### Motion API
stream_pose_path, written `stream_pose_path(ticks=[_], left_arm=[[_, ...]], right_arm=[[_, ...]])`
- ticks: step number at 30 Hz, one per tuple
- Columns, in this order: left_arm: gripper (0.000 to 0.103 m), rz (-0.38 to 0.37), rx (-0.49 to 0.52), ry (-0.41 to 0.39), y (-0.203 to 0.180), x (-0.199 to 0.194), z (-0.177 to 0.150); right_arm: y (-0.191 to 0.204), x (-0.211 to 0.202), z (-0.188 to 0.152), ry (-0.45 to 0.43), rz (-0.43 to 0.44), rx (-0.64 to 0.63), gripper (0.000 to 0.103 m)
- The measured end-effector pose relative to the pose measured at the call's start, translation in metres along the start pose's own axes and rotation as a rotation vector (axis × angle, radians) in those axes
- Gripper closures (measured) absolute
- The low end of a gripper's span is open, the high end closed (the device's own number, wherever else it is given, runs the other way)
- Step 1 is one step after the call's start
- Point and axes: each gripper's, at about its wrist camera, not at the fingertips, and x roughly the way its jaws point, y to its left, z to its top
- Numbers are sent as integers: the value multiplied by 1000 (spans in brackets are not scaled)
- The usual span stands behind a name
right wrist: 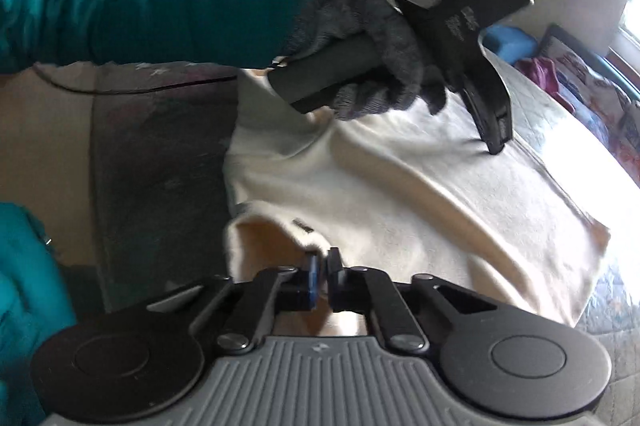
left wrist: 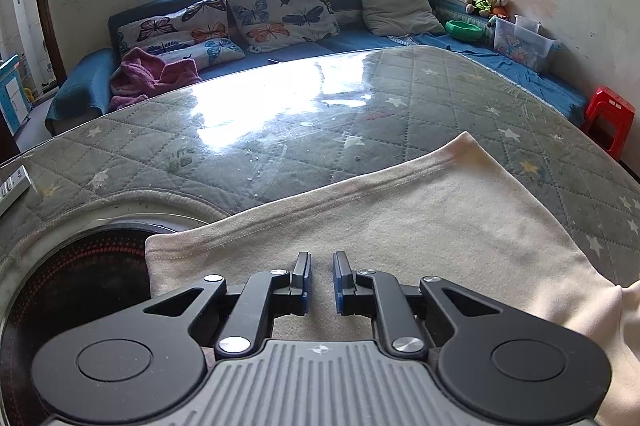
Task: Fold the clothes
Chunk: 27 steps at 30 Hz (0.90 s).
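A cream garment [left wrist: 420, 218] lies spread on the quilted, star-patterned table cover [left wrist: 240, 130]. My left gripper [left wrist: 322, 258] points down at it near its left hem, jaws a narrow gap apart, with flat cloth showing between them and nothing pinched. In the right wrist view, a grey-gloved hand [right wrist: 360, 38] holds the left gripper [right wrist: 496, 148], whose tips touch the far side of the garment [right wrist: 400, 194]. My right gripper [right wrist: 323, 254] is at the garment's near neckline edge, jaws together with the blurred rim of the cloth at its tips.
A round dark glass plate [left wrist: 80, 266] is set into the table at the left, partly under the garment. A remote [left wrist: 12, 182] lies at the left edge. Beyond the table are a blue sofa [left wrist: 340, 42] with pillows, a pink cloth [left wrist: 152, 74] and a red stool [left wrist: 610, 110].
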Motion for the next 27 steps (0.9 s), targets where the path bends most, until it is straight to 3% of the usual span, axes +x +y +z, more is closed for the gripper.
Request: stream_pose_path(ticks=[8, 12, 14, 20, 27], left_arm=[[89, 7, -8, -8, 1, 0, 0], [79, 14, -14, -12, 2, -5, -1], [79, 2, -3, -32, -1, -14, -4], [79, -65, 68, -100, -28, -59, -23], [79, -186, 142, -115, -71, -99, -73]], right_arm=[[7, -4, -6, 12, 44, 18, 99], [-2, -16, -6, 0, 62, 73, 95], [-6, -23, -7, -6, 64, 104, 94], [-21, -34, -20, 11, -41, 201, 93], [-26, -40, -48, 97, -116, 297, 92]])
